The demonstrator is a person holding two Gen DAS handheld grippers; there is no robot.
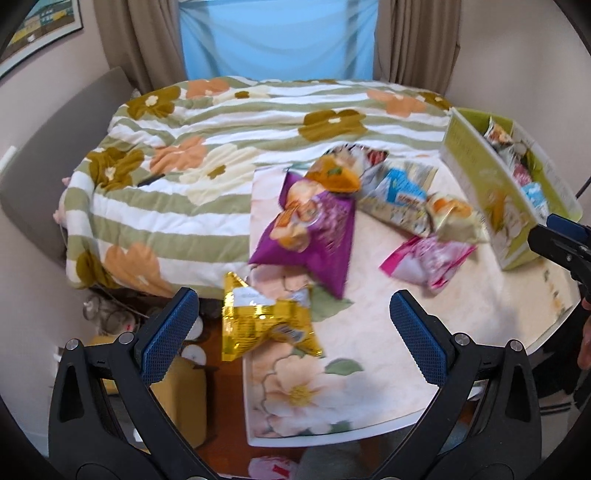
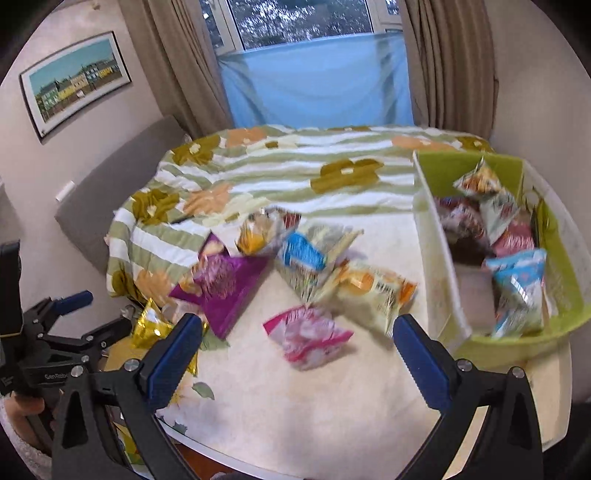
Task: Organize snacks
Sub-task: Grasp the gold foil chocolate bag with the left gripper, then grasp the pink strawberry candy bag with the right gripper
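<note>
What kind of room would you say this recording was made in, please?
Most likely a bedroom at home: a bed under a floral striped quilt, beige curtains framing a window, and a framed picture on the wall. A small table holds the snack packets.

Room surroundings

A bed is covered by a striped floral quilt [image 2: 266, 173]; a framed picture [image 2: 75, 83] is hung on the wall, and beige curtains [image 2: 177, 62] are drawn beside a blue sheet [image 2: 317, 81].

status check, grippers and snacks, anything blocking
Left gripper open, empty. Right gripper open, empty. Loose snack bags on table, some already in green box. Nothing blocking.
</note>
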